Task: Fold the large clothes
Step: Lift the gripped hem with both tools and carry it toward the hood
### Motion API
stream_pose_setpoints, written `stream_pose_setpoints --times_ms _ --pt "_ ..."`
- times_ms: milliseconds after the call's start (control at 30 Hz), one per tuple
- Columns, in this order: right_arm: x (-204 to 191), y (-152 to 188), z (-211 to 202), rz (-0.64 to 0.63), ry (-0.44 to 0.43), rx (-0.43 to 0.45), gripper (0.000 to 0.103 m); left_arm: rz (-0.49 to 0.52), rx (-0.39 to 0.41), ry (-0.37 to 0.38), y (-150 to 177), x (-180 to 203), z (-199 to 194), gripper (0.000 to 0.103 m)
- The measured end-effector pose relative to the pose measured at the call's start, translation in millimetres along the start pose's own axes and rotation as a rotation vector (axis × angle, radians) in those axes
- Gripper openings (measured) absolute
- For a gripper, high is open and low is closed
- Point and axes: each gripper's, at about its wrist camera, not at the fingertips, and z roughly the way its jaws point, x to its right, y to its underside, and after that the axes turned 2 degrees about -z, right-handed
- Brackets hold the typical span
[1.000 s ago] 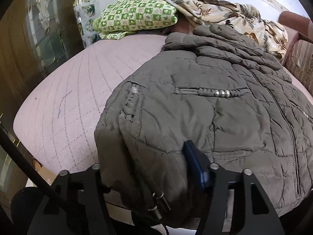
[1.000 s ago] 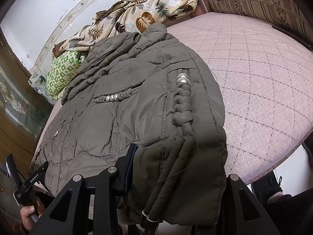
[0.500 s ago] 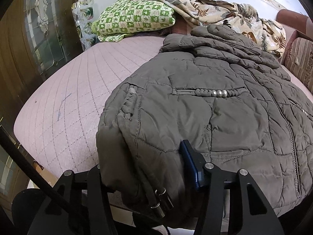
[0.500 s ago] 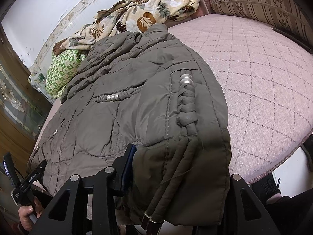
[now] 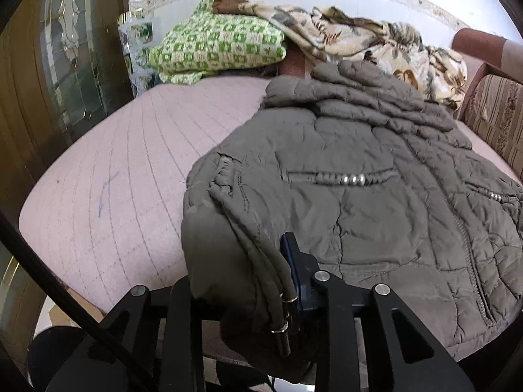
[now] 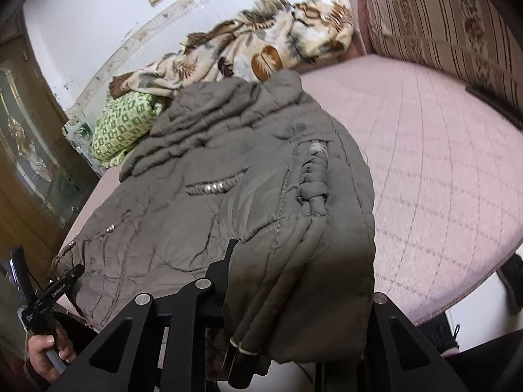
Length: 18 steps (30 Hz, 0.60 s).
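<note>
A grey-olive padded jacket (image 5: 359, 212) lies spread on the pink quilted bed (image 5: 114, 179), hem towards me. My left gripper (image 5: 238, 277) has the hem's left corner bunched between its fingers, and its jaws are closing on the fabric. The blue pad (image 5: 294, 261) presses the cloth; the other finger is hidden behind it. In the right wrist view the jacket (image 6: 245, 163) hangs over my right gripper (image 6: 300, 281), whose jaws are closing on the right hem corner. Cord ends (image 6: 242, 346) dangle there. The left gripper (image 6: 49, 294) also shows at lower left, held by a hand (image 6: 42, 352).
A green checked pillow (image 5: 219, 45) and a floral blanket (image 5: 376, 42) lie at the bed's far end. A striped padded backrest (image 6: 441, 26) runs along the right side. A wooden door with glass (image 5: 65, 49) stands on the left. A dark shoe (image 6: 513, 277) is on the floor.
Both pairs of jaws have narrowed onto the jacket's hem corners. The right gripper has risen a little, and the right corner has lifted with it.
</note>
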Motion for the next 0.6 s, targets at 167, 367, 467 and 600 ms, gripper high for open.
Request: stream_pose_setpoints --times_ms 167,367,467,600 --pt "-9.6 -6.9 -12.8 -0.037 -0.001 0.05 0.026 0.037 0.067 -0.009 -4.0 5.8 -16.7 0.023" --pt "-18.8 -11.8 -32.3 -0.082 -0.01 0.099 0.024 0.036 0.104 0.001 -6.4 3.9 -30.8 0.022" --pt "-24.1 -13.4 -40.6 -0.107 -0.014 0.112 0.022 0.02 0.11 0.01 -8.6 -0.4 -37.0 0.022" --pt "-29.7 -18.1 -51.4 -0.128 -0.027 0.131 0.021 0.011 0.125 0.019 -11.5 -3.8 -45.5 0.022"
